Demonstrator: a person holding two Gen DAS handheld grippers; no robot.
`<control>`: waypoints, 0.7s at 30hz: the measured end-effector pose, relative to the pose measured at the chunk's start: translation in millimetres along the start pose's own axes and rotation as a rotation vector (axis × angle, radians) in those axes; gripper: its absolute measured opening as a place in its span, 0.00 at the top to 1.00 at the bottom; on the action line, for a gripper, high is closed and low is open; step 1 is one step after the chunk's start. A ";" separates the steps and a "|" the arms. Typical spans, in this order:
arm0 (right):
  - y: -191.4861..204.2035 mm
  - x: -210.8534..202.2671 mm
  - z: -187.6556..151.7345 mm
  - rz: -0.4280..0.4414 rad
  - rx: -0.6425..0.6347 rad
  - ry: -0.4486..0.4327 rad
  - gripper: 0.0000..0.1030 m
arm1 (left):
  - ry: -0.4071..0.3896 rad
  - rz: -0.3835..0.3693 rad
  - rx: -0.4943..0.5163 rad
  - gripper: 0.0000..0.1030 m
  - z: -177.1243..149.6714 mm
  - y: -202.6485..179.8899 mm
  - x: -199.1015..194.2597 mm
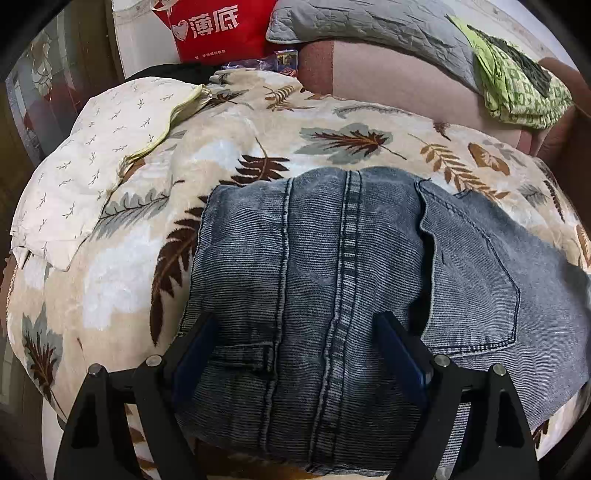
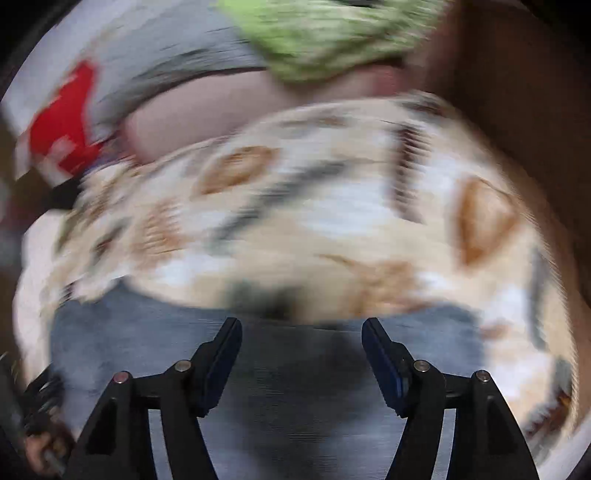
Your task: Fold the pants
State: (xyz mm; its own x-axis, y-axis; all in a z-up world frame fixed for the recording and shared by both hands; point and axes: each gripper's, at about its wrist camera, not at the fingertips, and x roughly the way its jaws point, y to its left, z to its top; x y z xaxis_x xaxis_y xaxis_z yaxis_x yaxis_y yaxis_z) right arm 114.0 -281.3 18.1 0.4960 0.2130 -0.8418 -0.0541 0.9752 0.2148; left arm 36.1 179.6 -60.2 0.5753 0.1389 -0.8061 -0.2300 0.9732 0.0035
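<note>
Grey-blue denim pants (image 1: 332, 266) lie folded on a leaf-patterned blanket (image 1: 240, 140), a back pocket showing on the right. My left gripper (image 1: 295, 325) is open, its fingers spread wide over the near end of the pants by a belt loop, holding nothing. In the right wrist view the picture is motion-blurred. My right gripper (image 2: 301, 328) is open above the pants (image 2: 147, 332), near their far edge on the blanket (image 2: 332, 206).
A cream pillow (image 1: 96, 166) lies at the left. A pink bolster (image 1: 388, 77), a grey quilted pillow (image 1: 369, 22) and a green patterned cloth (image 1: 517, 88) sit behind. A red bag (image 1: 218, 29) stands at the back.
</note>
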 end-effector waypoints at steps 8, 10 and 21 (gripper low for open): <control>169.5 77.3 12.5 0.481 -0.053 0.175 0.31 | -0.010 -0.030 0.000 0.14 -5.5 10.1 -4.0; 201.0 95.4 7.7 0.540 -0.033 0.215 0.31 | -0.030 -0.075 -0.051 0.15 -5.4 22.6 -13.9; 284.9 17.4 -97.3 0.483 -0.544 0.102 0.31 | -0.255 -0.082 -0.603 0.15 -15.3 151.8 -63.9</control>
State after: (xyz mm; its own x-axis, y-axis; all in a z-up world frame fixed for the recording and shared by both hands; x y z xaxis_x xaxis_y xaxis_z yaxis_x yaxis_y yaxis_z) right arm 22.8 6.2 16.5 0.2260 0.6052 -0.7633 -0.6819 0.6579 0.3197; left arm -47.6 315.7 -17.2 0.7604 0.1803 -0.6239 -0.5347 0.7191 -0.4438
